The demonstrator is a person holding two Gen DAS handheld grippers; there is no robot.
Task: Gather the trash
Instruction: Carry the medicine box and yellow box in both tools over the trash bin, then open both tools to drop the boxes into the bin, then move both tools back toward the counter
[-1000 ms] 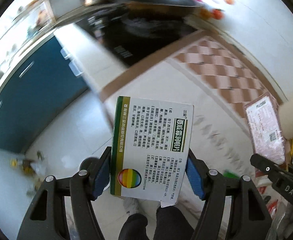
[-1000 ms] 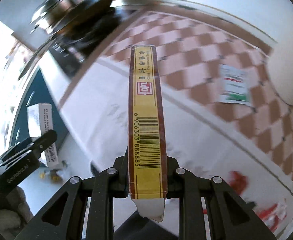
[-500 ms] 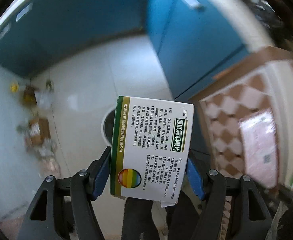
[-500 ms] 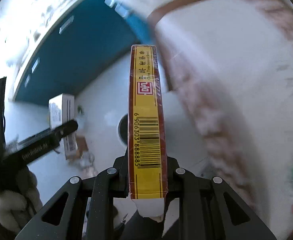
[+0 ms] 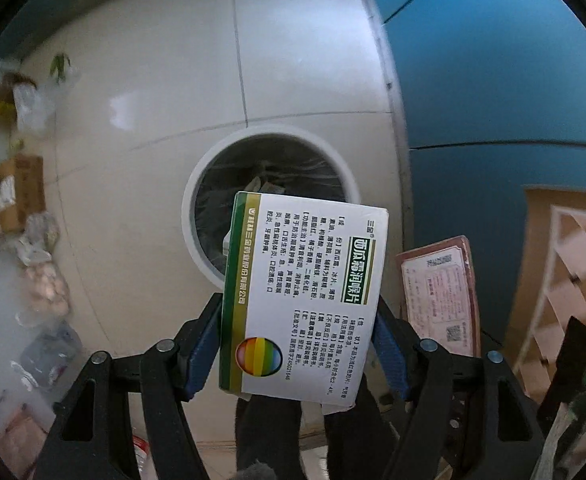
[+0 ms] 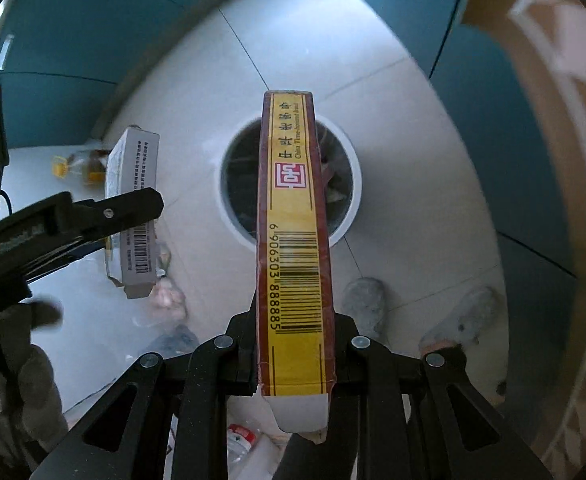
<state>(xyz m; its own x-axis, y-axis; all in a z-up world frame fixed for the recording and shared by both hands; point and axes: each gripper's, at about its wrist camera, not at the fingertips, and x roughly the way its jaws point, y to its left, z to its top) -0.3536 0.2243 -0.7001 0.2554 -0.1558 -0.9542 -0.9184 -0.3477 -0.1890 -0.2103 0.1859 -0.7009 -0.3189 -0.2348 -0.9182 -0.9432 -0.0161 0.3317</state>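
My left gripper [image 5: 299, 332] is shut on a white medicine box [image 5: 301, 292] with a green edge and a rainbow disc. It hangs above a round white trash bin [image 5: 191, 208] with a dark liner on the floor. My right gripper [image 6: 295, 344] is shut on a red and yellow box [image 6: 293, 240] seen edge-on with a barcode, held over the same bin [image 6: 355, 196]. The left gripper and its white box [image 6: 135, 208] show at the left of the right wrist view. The red box [image 5: 439, 296] shows at the right of the left wrist view.
Blue cabinet doors [image 5: 493, 80] stand beside the bin. A checkered counter edge [image 5: 573, 264] is at the right. Bags, a cardboard box [image 5: 19, 192] and other litter lie on the white tile floor at the left. My shoes [image 6: 365, 304] are near the bin.
Both grippers swung from the counter down toward the floor, each keeping its box. The trash bin now sits directly below both boxes and looks larger.
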